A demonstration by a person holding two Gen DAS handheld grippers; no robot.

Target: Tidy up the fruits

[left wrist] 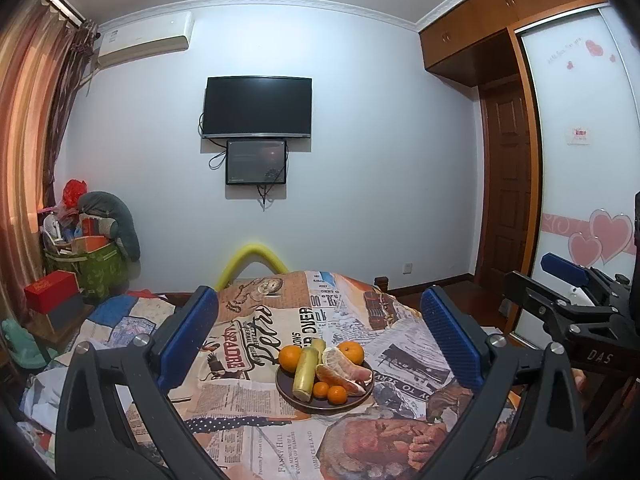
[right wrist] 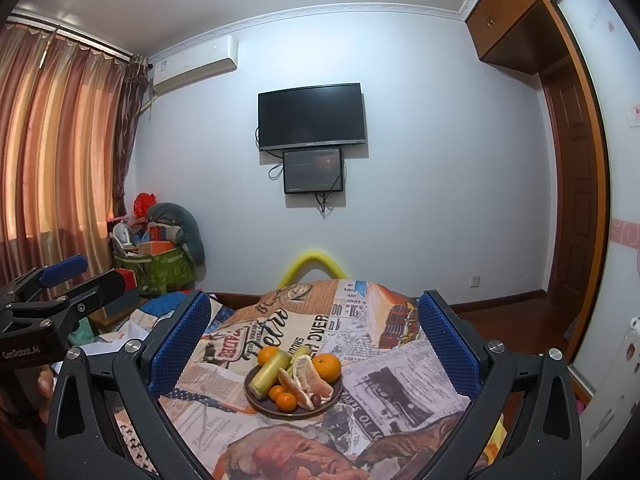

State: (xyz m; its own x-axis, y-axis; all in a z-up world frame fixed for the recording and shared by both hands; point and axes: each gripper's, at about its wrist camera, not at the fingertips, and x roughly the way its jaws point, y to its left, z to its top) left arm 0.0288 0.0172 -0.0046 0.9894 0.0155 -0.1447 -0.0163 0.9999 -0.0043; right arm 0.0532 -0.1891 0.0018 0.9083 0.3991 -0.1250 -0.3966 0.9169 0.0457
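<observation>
**Both grippers spread wide above a plate of fruit**

The left gripper [left wrist: 318,334] hangs with its blue-padded fingers [left wrist: 188,336] splayed wide, nothing between them. The right gripper [right wrist: 314,338] is spread just as wide and also empty; its side shows at the right edge of the left wrist view. Framed between both pairs of fingers, a dark round plate [left wrist: 362,400] sits on a newspaper-print cloth [left wrist: 256,336]. On it lie two pale green stalk pieces [left wrist: 306,372], a peeled citrus in segments [left wrist: 342,370], larger oranges [left wrist: 352,352] at the back and small ones [left wrist: 336,395] at the front, all touching. Beyond, a dark television [left wrist: 257,106] hangs on the wall, curtains [right wrist: 52,140] to the left
</observation>
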